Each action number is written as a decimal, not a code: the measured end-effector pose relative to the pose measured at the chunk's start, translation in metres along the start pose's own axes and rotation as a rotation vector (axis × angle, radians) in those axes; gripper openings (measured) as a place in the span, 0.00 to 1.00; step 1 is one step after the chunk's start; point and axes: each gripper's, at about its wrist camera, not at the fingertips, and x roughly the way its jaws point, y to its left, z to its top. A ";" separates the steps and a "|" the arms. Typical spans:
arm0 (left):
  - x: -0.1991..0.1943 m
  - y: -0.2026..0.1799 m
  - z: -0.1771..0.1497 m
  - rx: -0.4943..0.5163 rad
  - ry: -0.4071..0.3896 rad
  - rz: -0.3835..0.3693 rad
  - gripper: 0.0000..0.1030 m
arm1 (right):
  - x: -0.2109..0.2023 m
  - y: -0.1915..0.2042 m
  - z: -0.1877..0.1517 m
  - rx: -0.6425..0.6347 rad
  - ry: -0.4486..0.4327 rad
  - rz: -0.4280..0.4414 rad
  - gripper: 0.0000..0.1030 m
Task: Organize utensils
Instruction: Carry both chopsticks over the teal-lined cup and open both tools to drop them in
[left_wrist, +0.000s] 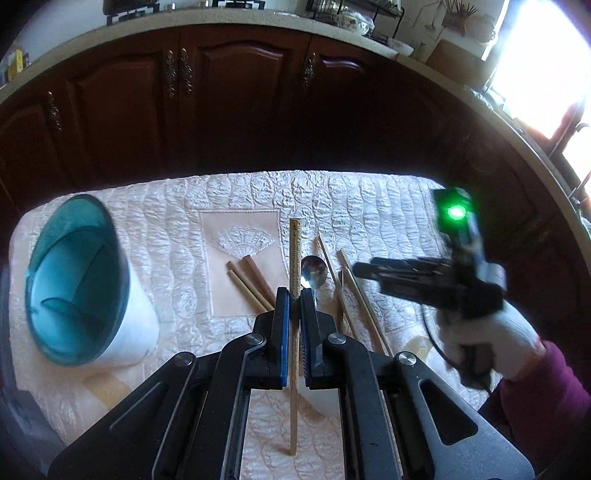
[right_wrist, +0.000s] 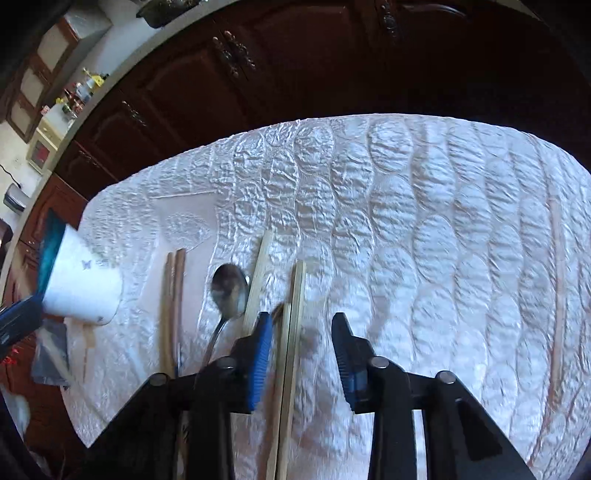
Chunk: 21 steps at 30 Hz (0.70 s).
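My left gripper (left_wrist: 294, 295) is shut on a pale wooden chopstick (left_wrist: 294, 251) and holds it above the quilted cloth. Below it lie a metal spoon (left_wrist: 314, 273), two brown chopsticks (left_wrist: 255, 282) and several pale chopsticks (left_wrist: 354, 288). A white utensil holder with a teal inside (left_wrist: 81, 280) stands tilted at the left. My right gripper (right_wrist: 301, 325) is open, low over a pale chopstick (right_wrist: 295, 314) that lies between its fingers. The spoon (right_wrist: 229, 288), brown chopsticks (right_wrist: 173, 291) and holder (right_wrist: 83, 288) show left of it.
The quilted white cloth (right_wrist: 424, 221) covers the table; its far edge drops off before dark wooden cabinets (left_wrist: 229, 92). A countertop with dishes runs above them. My right hand with its gripper (left_wrist: 443, 277) shows at the right in the left wrist view.
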 end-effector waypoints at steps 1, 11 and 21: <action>-0.004 0.001 -0.002 -0.005 -0.006 0.000 0.04 | 0.005 0.002 0.004 -0.008 0.003 -0.007 0.31; -0.042 0.014 -0.012 -0.057 -0.075 -0.003 0.04 | 0.010 0.005 0.024 0.007 -0.009 0.024 0.06; -0.101 0.036 -0.013 -0.112 -0.196 -0.009 0.04 | -0.102 0.029 0.009 -0.071 -0.184 0.108 0.06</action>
